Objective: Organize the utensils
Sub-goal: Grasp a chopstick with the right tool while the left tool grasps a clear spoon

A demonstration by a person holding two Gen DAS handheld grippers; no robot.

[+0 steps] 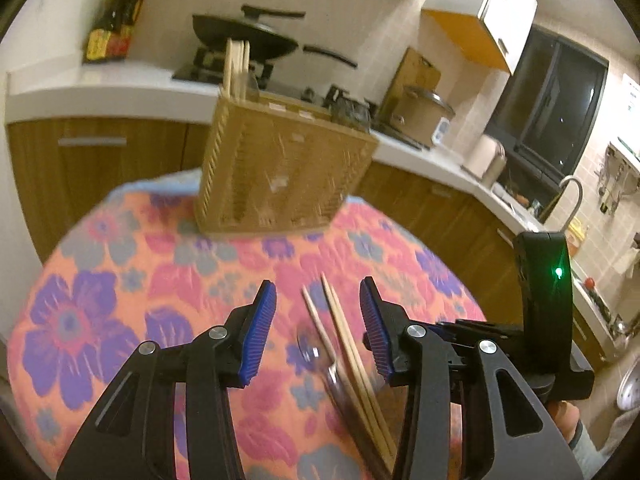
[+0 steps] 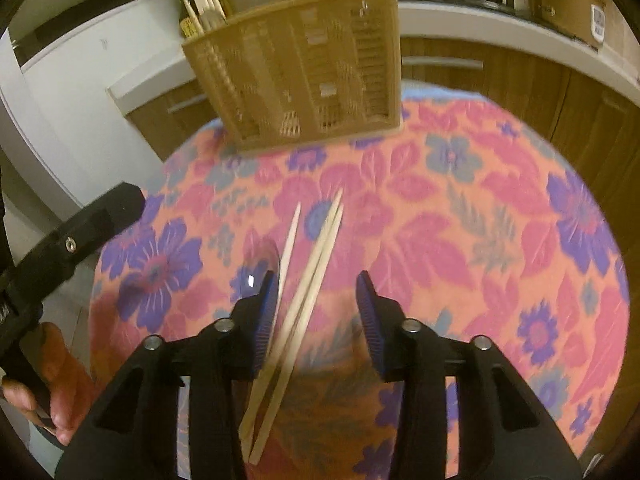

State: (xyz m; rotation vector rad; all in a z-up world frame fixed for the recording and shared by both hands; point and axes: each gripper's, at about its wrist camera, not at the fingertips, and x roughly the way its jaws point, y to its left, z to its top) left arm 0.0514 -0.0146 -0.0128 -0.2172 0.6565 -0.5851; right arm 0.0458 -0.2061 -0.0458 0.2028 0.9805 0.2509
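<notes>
While both jaws gape empty, the right gripper [image 2: 316, 300] should center over the loose pale wooden chopsticks [image 2: 308, 276], close squarely, then carry them to the tan slatted utensil holder [image 2: 304, 72]; left gripper [image 1: 318, 320] stays clear.

The pale, matt bare-wood chopsticks [image 1: 352, 364] lie on a quilted cloth cover [image 1: 120, 280] of orange with pink and purple flowers, soft and puckered, spread over the round tabletop. Beside them a shiny metal spoon [image 1: 316, 354] gives a mirror glint. The tan slatted plastic utensil basket [image 1: 280, 172] has a slight sheen on its ribbed walls. The left tongs [image 1: 318, 334] and right tongs [image 2: 316, 322] are matt black plastic with ridged blue rubber pads [image 1: 258, 336] and bright polished metal pivot pins [image 1: 218, 333].
</notes>
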